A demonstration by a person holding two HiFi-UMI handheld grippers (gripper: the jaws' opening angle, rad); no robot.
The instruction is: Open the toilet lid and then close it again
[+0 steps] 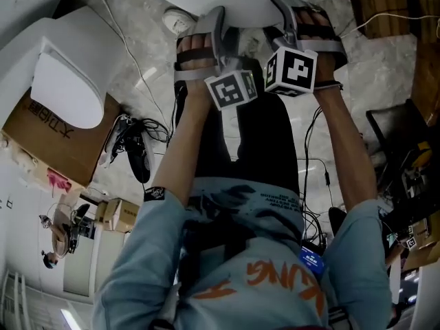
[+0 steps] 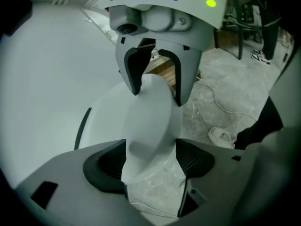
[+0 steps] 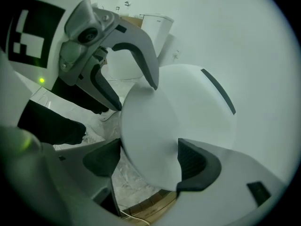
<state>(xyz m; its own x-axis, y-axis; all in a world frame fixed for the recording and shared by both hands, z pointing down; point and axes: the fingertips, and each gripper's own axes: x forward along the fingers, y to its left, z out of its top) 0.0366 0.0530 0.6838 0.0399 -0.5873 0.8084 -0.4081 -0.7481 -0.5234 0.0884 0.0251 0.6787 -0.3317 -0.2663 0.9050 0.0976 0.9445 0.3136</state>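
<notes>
left hand-held gripper [image 2: 150, 160] — open astride toilet lid [image 2: 151, 112] | right hand-held gripper [image 3: 148, 163] — likewise open

Soft, even room light, no hard shadows. Head view: pale marble floor [image 1: 144, 53] reads bright, dark trousers [image 1: 268, 143] go nearly black, pic bends at the edges. Both gripper views: heavy fisheye w/ black vignette in the corners. White toilet lid [image 3: 164, 121] washes out, v. little surface detail; close foreground soft-focus. Green lamp [image 2: 210, 3] glows sharp.
</notes>
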